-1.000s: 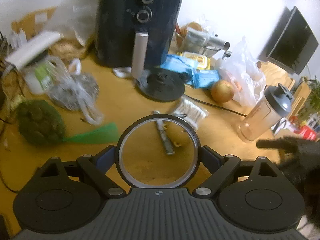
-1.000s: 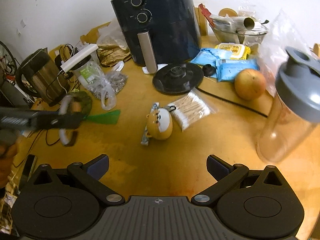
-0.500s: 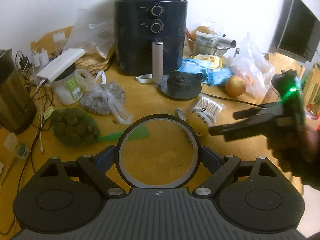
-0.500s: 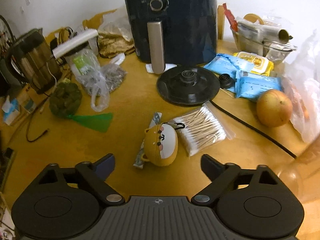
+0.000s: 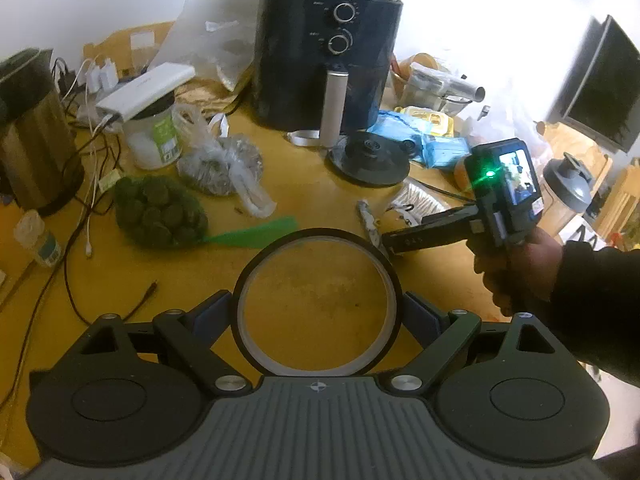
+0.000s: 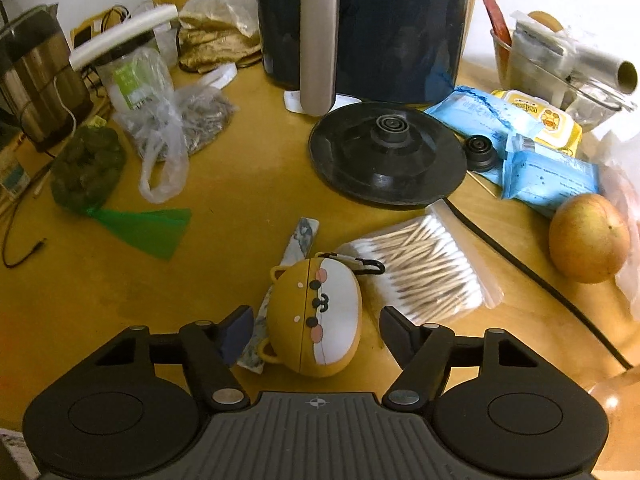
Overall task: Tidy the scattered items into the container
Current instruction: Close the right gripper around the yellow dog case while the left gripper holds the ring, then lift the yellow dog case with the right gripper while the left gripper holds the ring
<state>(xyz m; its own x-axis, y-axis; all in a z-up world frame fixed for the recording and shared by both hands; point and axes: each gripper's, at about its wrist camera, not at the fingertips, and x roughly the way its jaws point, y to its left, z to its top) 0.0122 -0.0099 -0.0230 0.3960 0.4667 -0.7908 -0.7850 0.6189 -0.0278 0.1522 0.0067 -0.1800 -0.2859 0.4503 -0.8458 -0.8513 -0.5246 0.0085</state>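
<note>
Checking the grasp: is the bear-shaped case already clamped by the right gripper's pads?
No, the closing right gripper straddles the bear-shaped case, with gaps at both pads.

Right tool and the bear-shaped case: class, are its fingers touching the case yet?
Apart. The right wrist view shows the closing right tool straddling the bear-shaped case, with wooden table visible between each finger and the case.

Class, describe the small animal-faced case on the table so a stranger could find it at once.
Start at the big dark air fryer, then come forward past the round black kettle base. The case lies beside the bag of cotton swabs: the only mustard-yellow thing with ears and a cartoon face.
</note>
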